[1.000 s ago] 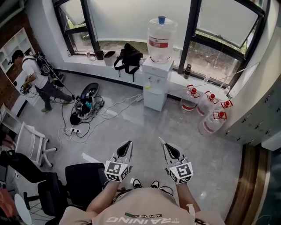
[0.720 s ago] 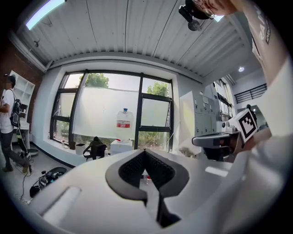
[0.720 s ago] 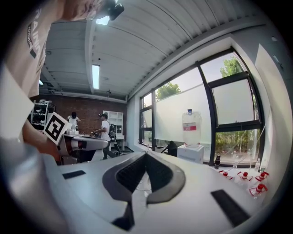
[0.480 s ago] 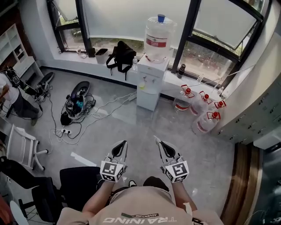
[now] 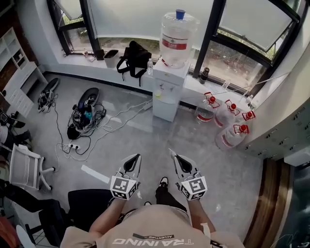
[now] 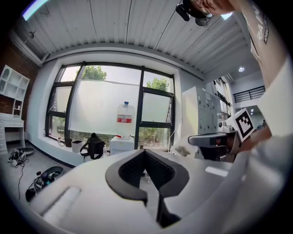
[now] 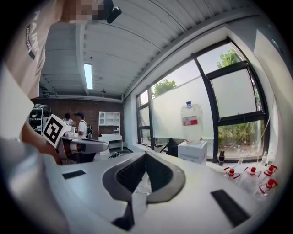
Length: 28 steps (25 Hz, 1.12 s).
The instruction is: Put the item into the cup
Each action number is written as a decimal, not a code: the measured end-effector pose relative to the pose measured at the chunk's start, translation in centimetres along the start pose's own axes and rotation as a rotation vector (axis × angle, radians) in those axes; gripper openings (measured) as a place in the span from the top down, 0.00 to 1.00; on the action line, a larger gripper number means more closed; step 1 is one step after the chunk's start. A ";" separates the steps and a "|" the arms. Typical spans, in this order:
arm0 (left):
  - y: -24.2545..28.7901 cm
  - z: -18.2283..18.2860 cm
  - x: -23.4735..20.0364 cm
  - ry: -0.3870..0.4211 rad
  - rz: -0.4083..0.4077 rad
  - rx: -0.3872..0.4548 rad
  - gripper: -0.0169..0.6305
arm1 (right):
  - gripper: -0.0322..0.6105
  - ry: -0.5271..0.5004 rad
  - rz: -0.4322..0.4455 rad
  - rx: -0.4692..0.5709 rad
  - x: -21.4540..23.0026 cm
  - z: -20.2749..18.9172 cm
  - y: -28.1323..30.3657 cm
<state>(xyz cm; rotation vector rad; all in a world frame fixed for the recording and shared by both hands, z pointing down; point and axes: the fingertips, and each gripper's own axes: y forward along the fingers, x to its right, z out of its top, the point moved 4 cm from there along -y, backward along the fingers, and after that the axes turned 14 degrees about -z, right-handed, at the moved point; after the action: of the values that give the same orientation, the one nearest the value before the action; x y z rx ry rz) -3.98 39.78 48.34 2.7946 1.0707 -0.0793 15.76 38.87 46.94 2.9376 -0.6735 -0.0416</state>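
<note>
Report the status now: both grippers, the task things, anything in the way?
Left gripper shut, empty; right gripper shut, empty. No cup, no item in view. Water dispenser ahead, cables on floor at left.

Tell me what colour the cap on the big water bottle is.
Blue. The cap tops the water bottle; the head view shows it best.

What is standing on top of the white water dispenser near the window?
A large clear water bottle with a red label and a blue cap at its top. The bottle covers the dispenser's top surface, so how it is seated cannot be seen.
</note>
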 end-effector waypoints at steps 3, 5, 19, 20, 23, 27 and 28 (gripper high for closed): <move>3.2 0.6 -1.6 0.001 0.007 -0.006 0.96 | 0.93 -0.007 0.012 0.001 2.3 0.1 2.9; 5.5 1.5 -2.8 0.007 0.016 -0.005 0.96 | 0.93 -0.011 0.026 0.004 4.0 0.6 5.0; 15.6 3.3 -8.7 -0.015 0.081 -0.028 0.96 | 0.93 0.002 0.095 -0.013 11.7 1.1 16.3; 16.1 3.2 -9.3 -0.021 0.082 -0.032 0.96 | 0.93 0.000 0.094 -0.017 12.0 1.0 17.1; 17.4 2.9 -11.2 -0.030 0.080 -0.041 0.96 | 0.93 0.004 0.080 -0.032 12.5 0.8 19.1; 19.2 3.2 -14.5 -0.030 0.063 -0.027 0.96 | 0.93 -0.002 0.057 -0.050 12.8 0.9 22.1; 19.7 3.4 -15.5 -0.031 0.056 -0.021 0.96 | 0.93 -0.006 0.052 -0.057 12.8 1.1 22.9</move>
<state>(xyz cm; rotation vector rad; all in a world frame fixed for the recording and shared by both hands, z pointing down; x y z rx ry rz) -2.31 14.55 48.90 2.7930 0.9802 -0.1043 17.35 12.74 48.87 2.8650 -0.7368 -0.0641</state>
